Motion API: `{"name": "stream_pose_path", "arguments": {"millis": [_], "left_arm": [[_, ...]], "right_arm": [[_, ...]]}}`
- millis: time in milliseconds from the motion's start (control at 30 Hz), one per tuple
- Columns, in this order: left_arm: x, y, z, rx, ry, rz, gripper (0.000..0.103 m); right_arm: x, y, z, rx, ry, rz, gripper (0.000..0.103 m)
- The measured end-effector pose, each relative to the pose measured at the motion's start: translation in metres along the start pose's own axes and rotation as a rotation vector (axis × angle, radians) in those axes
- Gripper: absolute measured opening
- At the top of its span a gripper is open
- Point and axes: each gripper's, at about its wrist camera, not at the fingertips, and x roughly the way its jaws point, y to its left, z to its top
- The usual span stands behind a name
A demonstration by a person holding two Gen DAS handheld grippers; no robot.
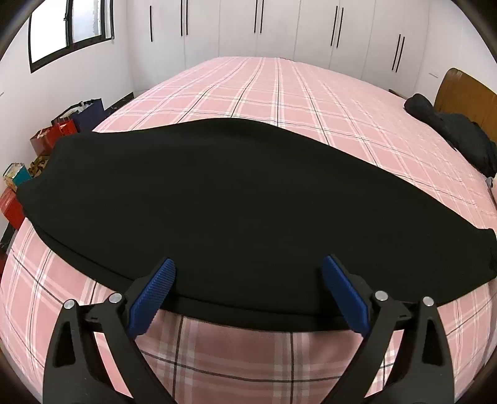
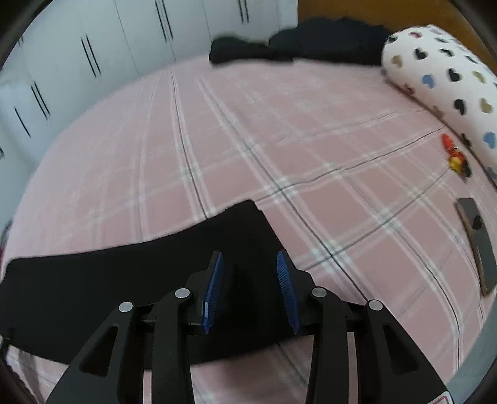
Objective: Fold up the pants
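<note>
Both jaws are held apart: the left gripper (image 1: 248, 290) wide, the right gripper (image 2: 250, 287) narrower. The black pants (image 1: 217, 202) are spread beneath and ahead of them on the pink plaid bed (image 1: 295, 102).

White wardrobes (image 1: 279, 28) line the wall behind a pink plaid bed (image 1: 279, 102); a window (image 1: 68, 28), seemingly daylit, sits left.

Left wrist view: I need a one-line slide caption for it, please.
Open left gripper over the near edge of black pants spread on a pink plaid bed.

Black pants (image 1: 217, 202) on pink plaid sheet (image 1: 279, 93); apparently heart-dotted white pillow (image 2: 441, 77).
</note>
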Motion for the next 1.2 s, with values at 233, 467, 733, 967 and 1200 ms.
{"name": "stream_pose_path", "arguments": {"millis": [233,467,733,967,1200], "left_arm": [[0.009,0.012,0.004,-0.044,0.026,0.002,0.094],[0.010,0.008,0.000,-0.013,0.036,0.043,0.095],[0.013,0.005,-0.002,0.009,0.045,0.065,0.097],[0.012,-0.003,-0.006,0.024,0.054,0.027,0.098],[0.012,-0.006,-0.006,0.040,0.050,0.021,0.098]], "right_arm": [[-0.052,-0.020,-0.041,0.193,-0.114,0.051,0.056],[-0.056,-0.026,-0.084,0.282,-0.068,0.150,0.058],[-0.047,-0.016,-0.101,0.352,-0.024,0.293,0.064],[-0.030,-0.030,-0.105,0.477,-0.070,0.410,0.069],[-0.013,-0.032,-0.084,0.554,-0.127,0.480,0.068]]}}
